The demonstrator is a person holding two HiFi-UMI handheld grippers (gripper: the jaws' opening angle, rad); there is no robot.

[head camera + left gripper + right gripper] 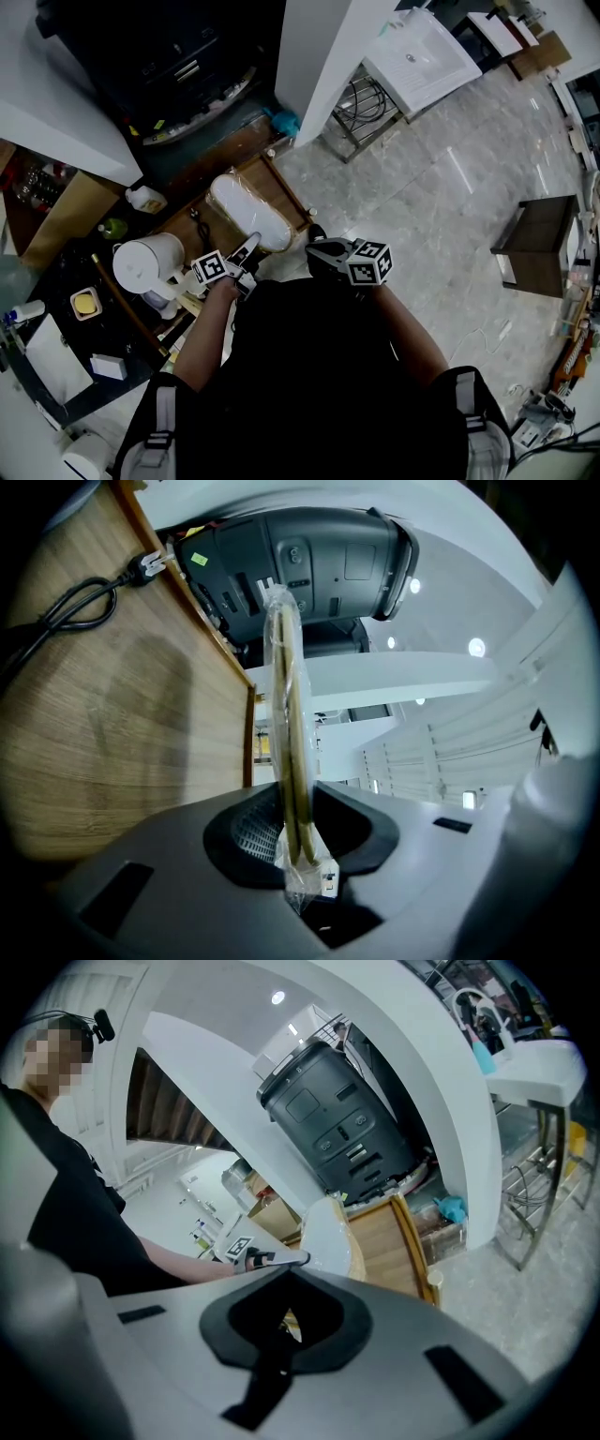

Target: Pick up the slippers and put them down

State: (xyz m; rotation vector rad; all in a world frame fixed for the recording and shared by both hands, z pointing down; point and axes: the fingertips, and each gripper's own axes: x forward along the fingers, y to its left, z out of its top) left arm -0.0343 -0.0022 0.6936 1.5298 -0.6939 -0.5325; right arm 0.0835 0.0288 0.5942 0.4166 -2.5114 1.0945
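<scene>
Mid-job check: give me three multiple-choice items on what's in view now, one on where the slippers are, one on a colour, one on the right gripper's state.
1. Where are the slippers?
A. on the floor
B. between the left gripper's jaws
C. in the sink

2. What colour is the kettle?
A. white
B. red
C. black

3. The right gripper is:
A. shut on a slipper
B. shut on the kettle
C. empty

Answers:
1 B: the left gripper view shows the plastic-wrapped pair clamped edge-on between the jaws.
2 A: the head view shows it white, beside the left gripper.
3 C: the right gripper view shows its jaws together with nothing between them.
</scene>
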